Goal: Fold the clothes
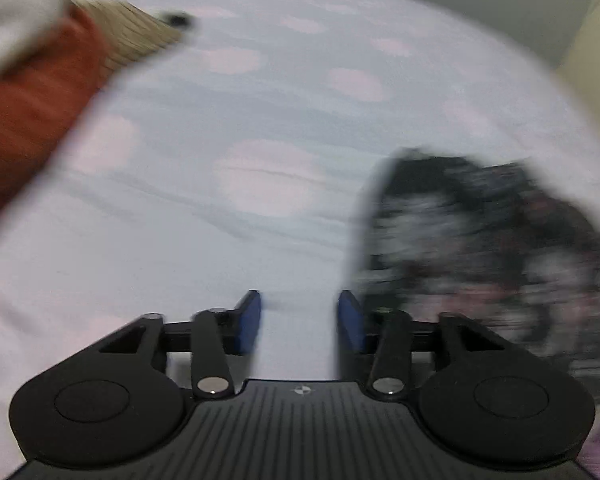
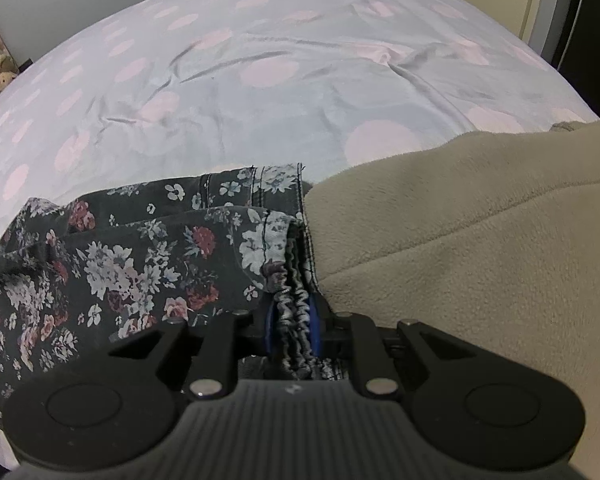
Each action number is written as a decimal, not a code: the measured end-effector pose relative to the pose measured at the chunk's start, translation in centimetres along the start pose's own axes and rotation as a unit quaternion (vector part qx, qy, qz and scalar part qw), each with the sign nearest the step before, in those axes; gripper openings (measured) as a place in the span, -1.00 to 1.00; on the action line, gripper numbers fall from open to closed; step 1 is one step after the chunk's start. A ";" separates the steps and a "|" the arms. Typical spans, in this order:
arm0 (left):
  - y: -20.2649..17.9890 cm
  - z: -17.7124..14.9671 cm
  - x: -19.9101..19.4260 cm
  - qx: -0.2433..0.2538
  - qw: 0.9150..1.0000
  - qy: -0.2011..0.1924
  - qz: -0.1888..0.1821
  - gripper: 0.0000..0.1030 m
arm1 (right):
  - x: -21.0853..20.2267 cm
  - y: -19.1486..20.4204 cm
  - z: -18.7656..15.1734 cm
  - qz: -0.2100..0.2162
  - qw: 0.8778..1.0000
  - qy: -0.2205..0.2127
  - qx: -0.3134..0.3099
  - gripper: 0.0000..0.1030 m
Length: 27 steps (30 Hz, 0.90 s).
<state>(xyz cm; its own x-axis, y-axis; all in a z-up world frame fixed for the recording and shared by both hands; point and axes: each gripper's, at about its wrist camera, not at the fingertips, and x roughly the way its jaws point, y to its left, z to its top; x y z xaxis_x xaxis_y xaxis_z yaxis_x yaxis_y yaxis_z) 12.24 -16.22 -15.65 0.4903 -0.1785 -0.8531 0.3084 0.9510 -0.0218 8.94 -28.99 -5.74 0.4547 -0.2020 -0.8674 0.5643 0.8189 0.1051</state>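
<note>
Floral garment lying crumpled on the bedsheet, dark cloth with white and red flowers. Gathered elastic edge pinched tight between the narrow blue pads of the right gripper. Just right of the garment, touching it, a beige fleece blanket. Left gripper partly spread, nothing between its pads, only bedsheet beneath, garment just to its right, badly blurred. Farther left, probably a pile of orange, tan and white clothes.
</note>
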 end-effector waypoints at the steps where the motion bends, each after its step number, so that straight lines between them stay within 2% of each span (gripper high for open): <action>1: 0.6 -0.1 0.0 -0.005 1.000 -0.003 -0.003 -0.48 | 0.0 0.1 0.0 -0.002 1.000 0.000 -0.001 -0.64; 6: 3.3 -0.3 -1.4 -0.079 0.994 0.001 -0.076 -0.45 | 0.1 0.3 -0.1 -0.007 1.000 -0.001 -0.004 -0.64; 8: 3.6 -0.4 -2.1 -0.098 0.990 -0.003 -0.098 -0.27 | 0.1 0.3 -0.1 -0.008 1.000 -0.002 -0.004 -0.63; 9: 3.5 -0.4 -2.4 -0.103 0.989 -0.009 -0.108 -0.08 | 0.1 0.4 -0.2 -0.009 1.000 -0.002 -0.004 -0.63; 11: 3.1 -0.3 -3.1 -0.100 0.987 -0.023 -0.127 -0.05 | 0.1 0.5 -0.2 -0.011 1.000 -0.003 -0.005 -0.63; 14: 1.9 0.2 -3.9 -0.074 0.985 -0.047 -0.149 -0.12 | 0.1 0.6 -0.1 -0.013 1.000 -0.004 -0.003 -0.63; 16: 1.3 0.4 -4.2 -0.069 0.981 -0.061 -0.172 -0.46 | 0.1 0.6 -0.1 -0.013 1.000 -0.003 0.000 -0.63; 18: 0.8 0.5 -4.0 -0.068 0.975 -0.062 -0.200 -0.49 | 0.1 0.6 -0.1 -0.014 1.000 -0.003 0.001 -0.63; 20: -0.1 0.8 -3.4 -0.058 0.974 -0.056 -0.213 -0.51 | 0.1 0.7 -0.1 -0.014 1.000 -0.004 0.000 -0.63; 23: -1.6 1.2 -1.8 -0.028 0.976 -0.048 -0.211 -0.51 | 0.1 0.6 -0.1 -0.013 1.000 -0.005 0.001 -0.62; 27: -2.8 2.6 0.2 -0.017 0.977 -0.045 -0.206 -0.51 | 0.1 0.1 -0.2 -0.004 1.000 -0.007 0.004 -0.62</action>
<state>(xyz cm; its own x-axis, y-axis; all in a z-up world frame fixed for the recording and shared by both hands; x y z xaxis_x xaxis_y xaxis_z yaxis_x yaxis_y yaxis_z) 13.57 -19.60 -14.41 0.4004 -0.5675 -0.7195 0.4679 0.8017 -0.3719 8.94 -28.83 -5.94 0.4590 -0.2158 -0.8618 0.5734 0.8129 0.1019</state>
